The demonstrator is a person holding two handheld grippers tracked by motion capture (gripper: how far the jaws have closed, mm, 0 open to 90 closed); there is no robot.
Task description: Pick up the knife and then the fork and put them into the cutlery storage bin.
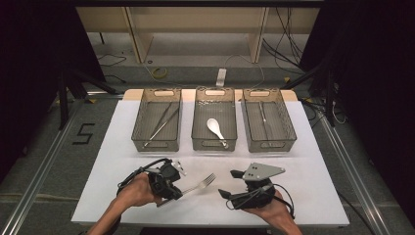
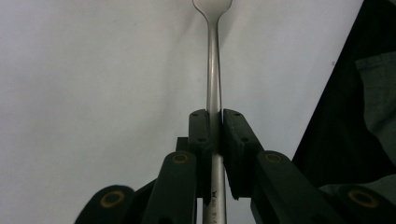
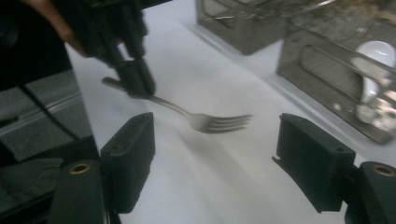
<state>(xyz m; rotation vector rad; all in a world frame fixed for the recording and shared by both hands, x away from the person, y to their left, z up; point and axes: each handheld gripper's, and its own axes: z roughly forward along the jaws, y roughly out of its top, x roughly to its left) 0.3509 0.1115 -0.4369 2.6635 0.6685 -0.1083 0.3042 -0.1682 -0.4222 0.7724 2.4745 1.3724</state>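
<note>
A metal fork (image 1: 201, 183) hangs just above the white table, tines pointing right. My left gripper (image 1: 172, 187) is shut on its handle. In the left gripper view the two black jaws (image 2: 215, 117) pinch the handle (image 2: 214, 70) between them. To the right of the tines, my right gripper (image 1: 230, 183) stands open and faces them. In the right gripper view the fork (image 3: 210, 122) lies ahead of the wide-open jaws (image 3: 217, 140), with the left gripper (image 3: 135, 77) clamped on its far end.
Three grey mesh bins stand in a row at the back. The left bin (image 1: 138, 117) holds long metal tongs (image 1: 159, 122), the middle bin (image 1: 198, 132) a white spoon (image 1: 214, 126), and the right bin (image 1: 288, 122) a slim metal utensil (image 1: 263, 113). The white table cover (image 1: 122, 137) ends just behind them.
</note>
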